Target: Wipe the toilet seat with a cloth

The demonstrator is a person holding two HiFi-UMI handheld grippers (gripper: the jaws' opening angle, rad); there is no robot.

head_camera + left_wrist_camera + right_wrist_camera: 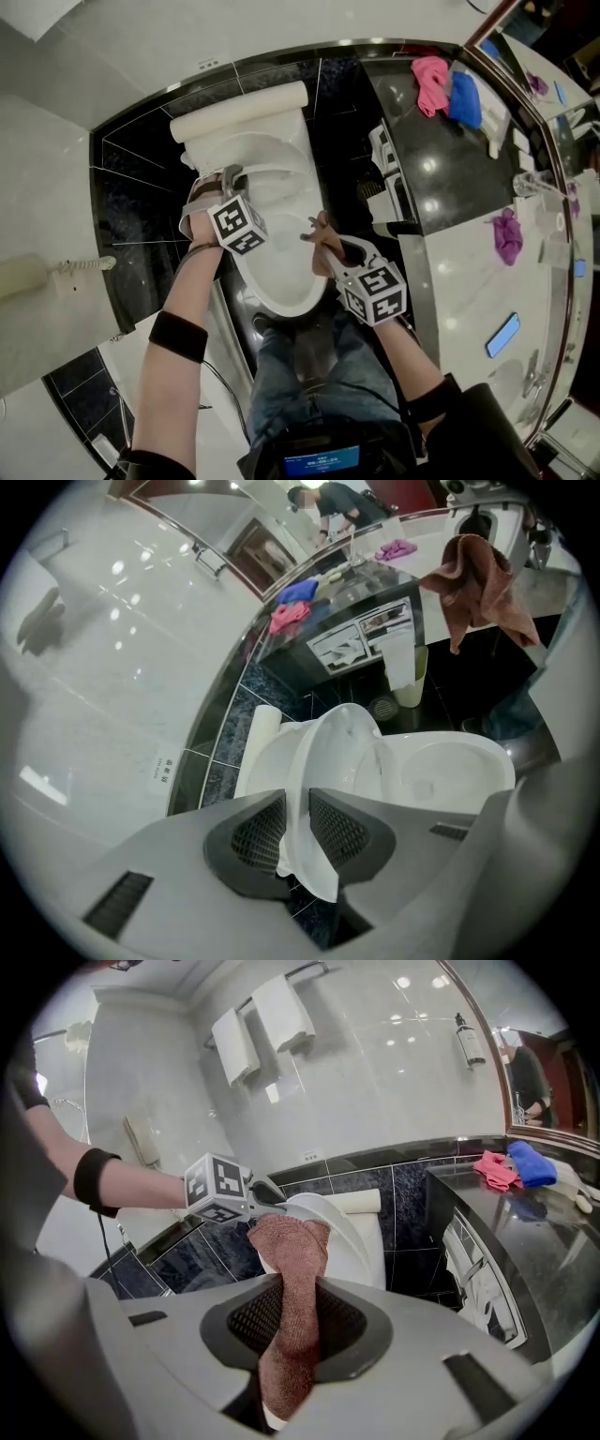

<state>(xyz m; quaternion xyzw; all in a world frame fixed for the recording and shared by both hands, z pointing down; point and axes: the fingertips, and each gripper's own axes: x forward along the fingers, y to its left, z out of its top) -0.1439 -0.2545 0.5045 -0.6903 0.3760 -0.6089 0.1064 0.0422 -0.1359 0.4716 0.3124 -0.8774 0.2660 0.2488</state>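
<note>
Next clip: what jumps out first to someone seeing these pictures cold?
The white toilet lid at the head view's middle, its edge clamped by the left gripper. Beside it, the right gripper pinches a brown cloth. A pink cloth lies on the dark counter, upper right.

White toilet seat [336, 747] stands tilted up, its edge pinched in the left gripper's [298, 806] jaws. Reddish-brown terry cloth [291, 1241], bunched, is clamped in the right gripper's [300, 1290] jaws, at 3 o'clock of the bowl [281, 277].
</note>
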